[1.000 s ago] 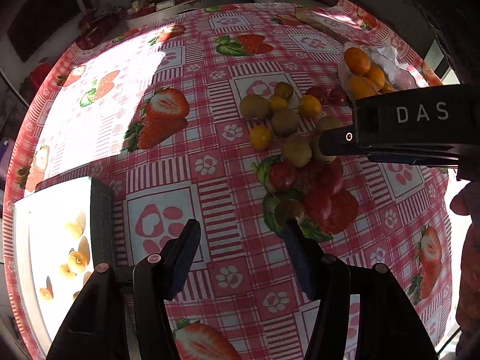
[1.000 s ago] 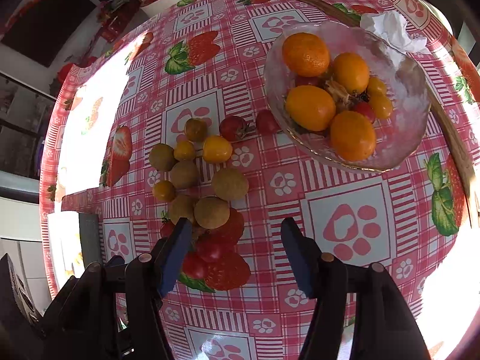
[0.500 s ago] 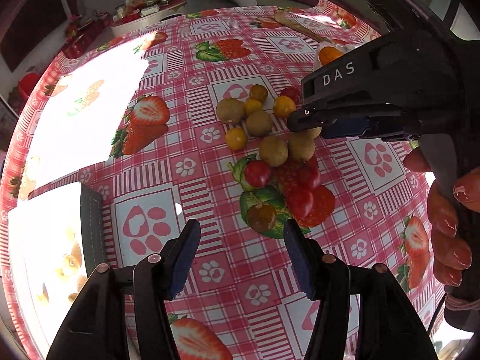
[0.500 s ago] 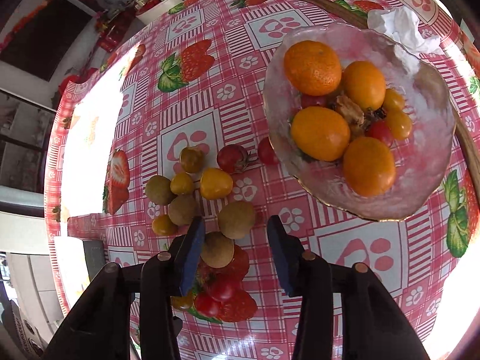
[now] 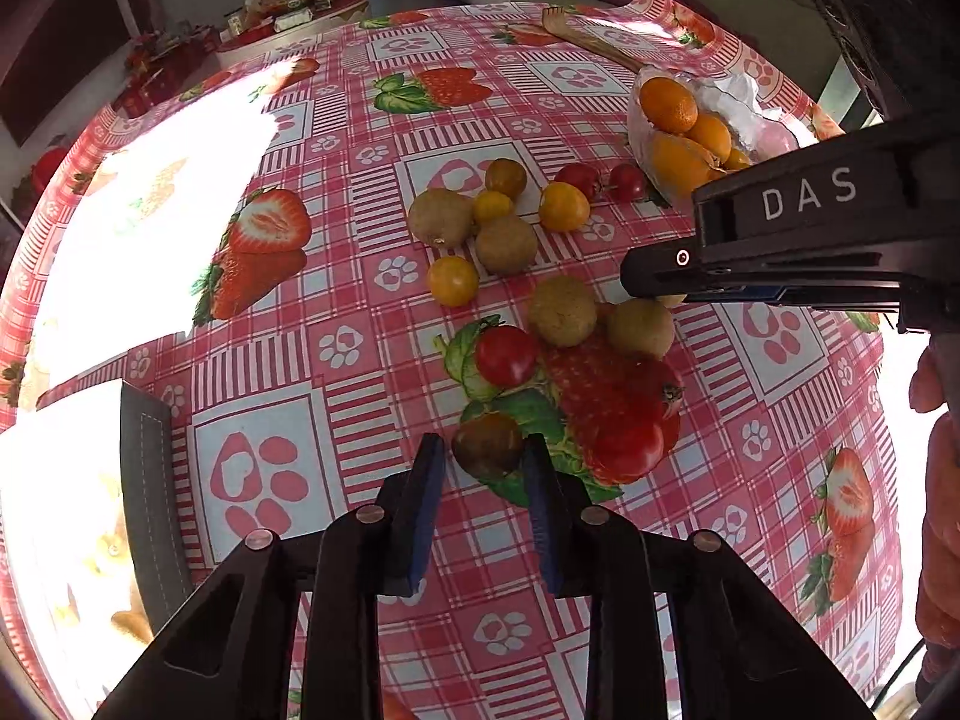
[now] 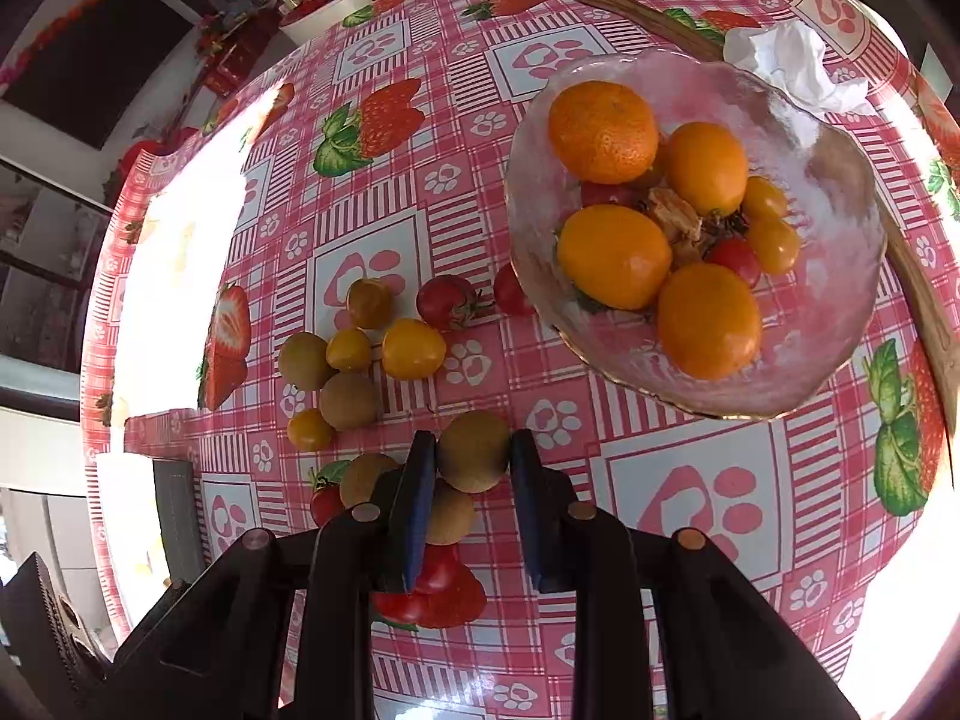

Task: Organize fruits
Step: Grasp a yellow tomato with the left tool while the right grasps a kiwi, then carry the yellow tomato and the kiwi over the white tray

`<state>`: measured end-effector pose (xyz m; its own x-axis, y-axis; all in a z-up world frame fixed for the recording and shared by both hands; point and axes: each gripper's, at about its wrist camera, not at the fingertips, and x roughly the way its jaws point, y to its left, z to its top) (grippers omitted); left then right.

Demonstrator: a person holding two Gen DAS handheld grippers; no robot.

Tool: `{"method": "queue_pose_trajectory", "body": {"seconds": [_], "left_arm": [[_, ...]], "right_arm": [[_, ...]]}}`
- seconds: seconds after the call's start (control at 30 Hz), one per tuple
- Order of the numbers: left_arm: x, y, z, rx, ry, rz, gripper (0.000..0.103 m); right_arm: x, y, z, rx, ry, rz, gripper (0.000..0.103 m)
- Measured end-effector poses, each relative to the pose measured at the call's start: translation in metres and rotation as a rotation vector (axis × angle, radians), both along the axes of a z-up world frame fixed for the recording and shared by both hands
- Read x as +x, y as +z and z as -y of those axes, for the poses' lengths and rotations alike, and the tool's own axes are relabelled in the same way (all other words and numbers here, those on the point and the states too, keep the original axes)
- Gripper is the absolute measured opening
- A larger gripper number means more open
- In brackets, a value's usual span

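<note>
Closest to me, my left gripper (image 5: 485,459) has its blue fingers (image 5: 427,480) on either side of a dark brownish-red cherry tomato (image 5: 487,443) lying on the green leaf print of the red-checked strawberry tablecloth (image 5: 336,276); the fruit sits between them, but I cannot tell whether they grip it. My right gripper (image 6: 471,456) is clenched on a round brown kiwi-like fruit (image 6: 473,450) — both blue pads press its sides. Just beyond the left fingers lie red cherry tomatoes (image 5: 506,355) and two more brown round fruits (image 5: 561,310). Farther on, small yellow tomatoes (image 6: 413,348) and brown fruits sit loosely clustered. Past them, to the right, stands a clear glass bowl (image 6: 840,276) holding orange mandarins (image 6: 602,131) and small tomatoes — a crumpled white tissue (image 6: 786,63) lies behind its rim.
</note>
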<state>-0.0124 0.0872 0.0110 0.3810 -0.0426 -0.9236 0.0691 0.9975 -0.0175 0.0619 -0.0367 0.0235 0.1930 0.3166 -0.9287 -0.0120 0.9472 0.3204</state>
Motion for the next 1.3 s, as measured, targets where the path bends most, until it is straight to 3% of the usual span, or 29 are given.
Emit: {"method": "queue_pose_trajectory", "body": {"seconds": [0.23, 0.73, 0.97, 1.3], "left_arm": [[-0.005, 0.003, -0.011, -0.08, 0.043, -0.031, 0.023], [-0.044, 0.04, -0.038, -0.098, 0.127, 0.002, 0.023], [-0.075, 0.053, -0.076, -0.092, 0.222, 0.013, 0.023], [-0.123, 0.051, -0.152, -0.05, 0.396, 0.002, 0.023]], "right_arm": [[-0.025, 0.012, 0.008, 0.017, -0.002, 0.009, 0.027], [-0.068, 0.031, 0.001, 0.036, 0.027, -0.012, 0.028], [-0.08, 0.038, -0.033, 0.044, 0.092, -0.02, 0.028], [-0.088, 0.043, -0.118, 0.065, 0.246, -0.023, 0.028]]}}
